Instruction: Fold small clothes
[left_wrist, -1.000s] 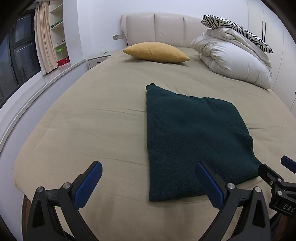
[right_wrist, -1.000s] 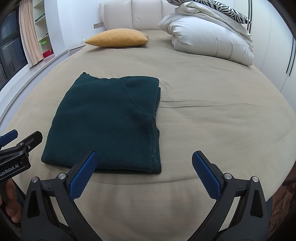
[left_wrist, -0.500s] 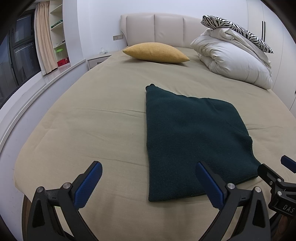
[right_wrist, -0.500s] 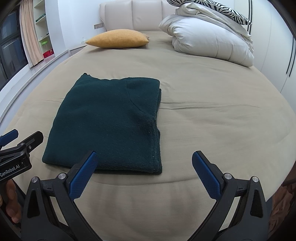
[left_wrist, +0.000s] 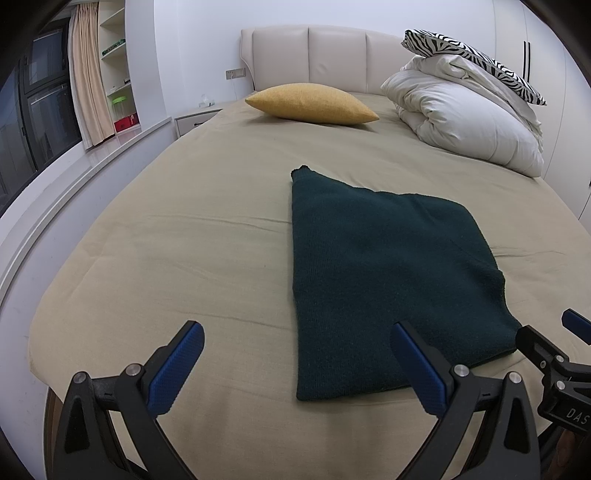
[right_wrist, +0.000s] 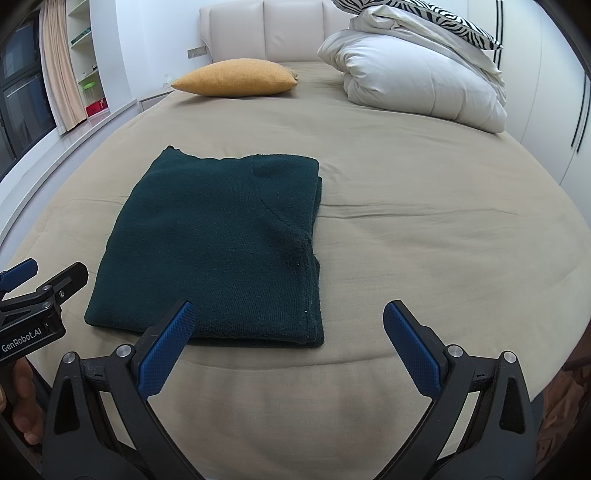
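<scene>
Nearest the lens, the left gripper (left_wrist: 291, 363) hangs over the near edge of the beige-sheeted bed (left_wrist: 177, 243) with its blue-padded fingers spread wide and nothing between them. The right gripper (right_wrist: 286, 349) sits the same way, wide apart and empty, low over the sheet.

Just beyond both, the dark green knitted garment (right_wrist: 218, 251) lies flat on the bed, already folded into a thick rectangle with its near hem close to the bed's edge. Its right side shows stacked layers along a doubled edge; how many layers there are is hard to tell from the dark knit.

If one more fold is wanted, the sensible way is probably to take the two near corners, one per gripper, pinch through all layers, and carry them together toward the far edge so the stack does not slide apart. Lifting evenly matters; a soft knit sags and skews if one side leads.

Farther back rest a mustard-yellow cushion (left_wrist: 312, 103) and a heap of white duvet (left_wrist: 469, 125) topped by a zebra-striped pillow (left_wrist: 469, 51), well clear of the work, against a cream padded headboard (left_wrist: 314, 55).
</scene>
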